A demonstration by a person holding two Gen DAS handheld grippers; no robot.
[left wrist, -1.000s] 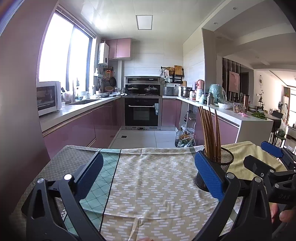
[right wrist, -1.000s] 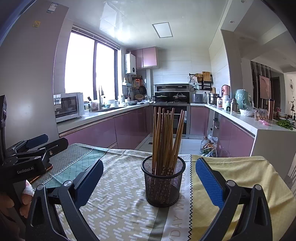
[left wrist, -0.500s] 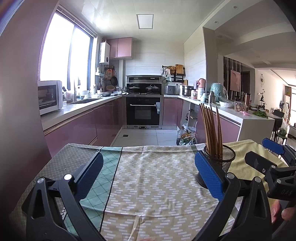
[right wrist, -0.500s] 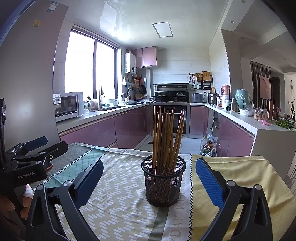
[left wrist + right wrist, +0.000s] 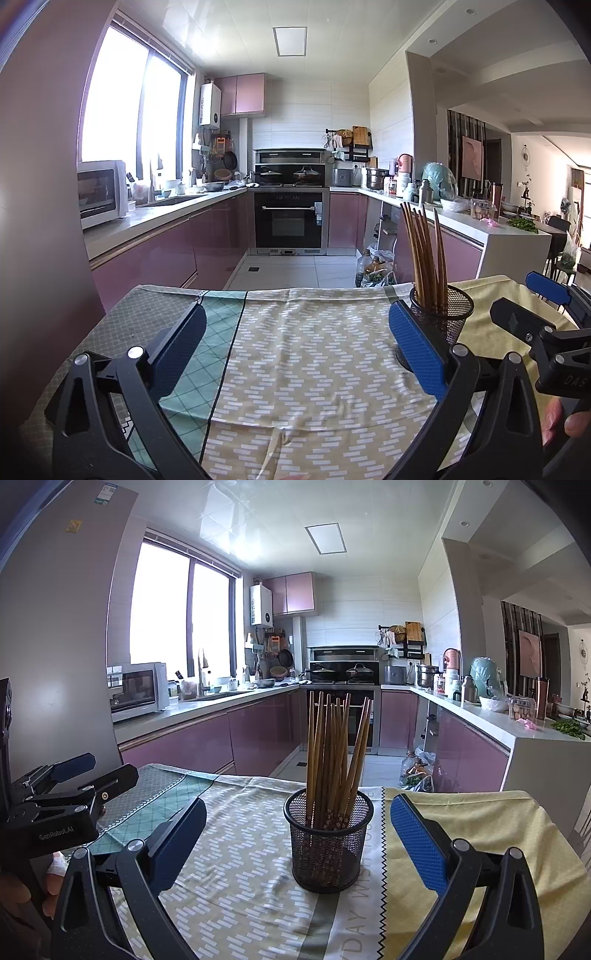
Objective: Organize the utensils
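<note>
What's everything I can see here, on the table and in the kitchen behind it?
Chopsticks: a bundle, brown wood, standing in the holder.
Mesh holder: one, black, on the tablecloth between the right gripper's fingers.
Tablecloth: one, patchwork of beige, green and yellow, covering the table.
Microwave: one, white, left counter.
Oven: one, black, back wall.
Cabinets: several, pink-purple, under the counters.
Left hand-held gripper: one, black with blue pads, open, empty.
Right hand-held gripper: one, same colours, open, empty.

Sunlit kitchen [image 5: 258, 602], mauve cabinets [image 5: 155, 254]
</note>
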